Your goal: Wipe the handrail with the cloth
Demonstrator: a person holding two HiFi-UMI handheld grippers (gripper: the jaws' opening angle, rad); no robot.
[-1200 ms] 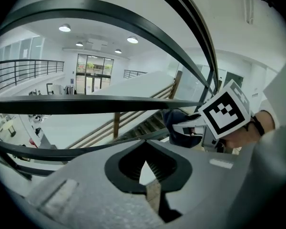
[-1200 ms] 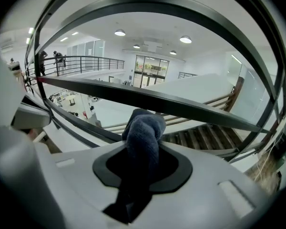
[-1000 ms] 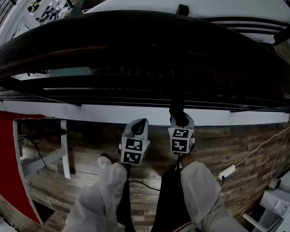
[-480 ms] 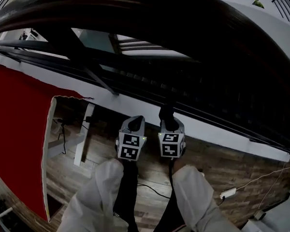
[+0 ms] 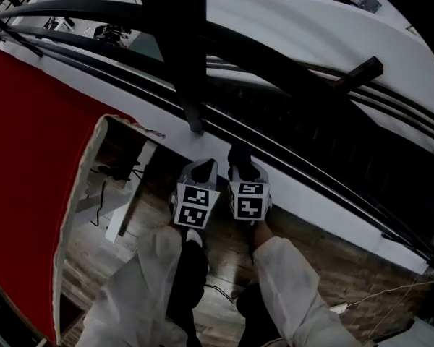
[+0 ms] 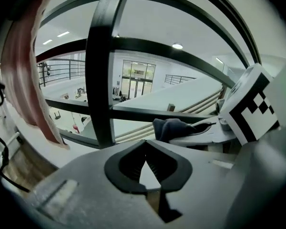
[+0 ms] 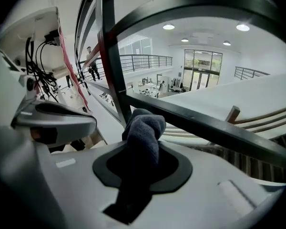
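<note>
A black metal railing runs across the head view, with an upright post (image 5: 182,56) and slanted lower bars (image 5: 311,172). My two grippers hang side by side below it, over a wooden floor. My right gripper (image 5: 240,170) is shut on a dark blue cloth (image 7: 144,128) that bunches up out of its jaws, just in front of a railing bar (image 7: 209,130). The cloth (image 6: 172,128) also shows to the right in the left gripper view. My left gripper (image 6: 144,146) has its jaw tips together with nothing between them, facing the post (image 6: 99,80).
A large red panel (image 5: 36,157) stands at the left. A white ledge (image 5: 325,208) runs under the railing. White frame parts and cables (image 5: 116,201) lie on the plank floor (image 5: 224,266). White sleeves (image 5: 141,295) fill the bottom. An open hall lies beyond the bars.
The view has swung: the broad dark handrail that filled the top is gone and a post now stands above the grippers. The grippers stay side by side, the right still holding the cloth.
</note>
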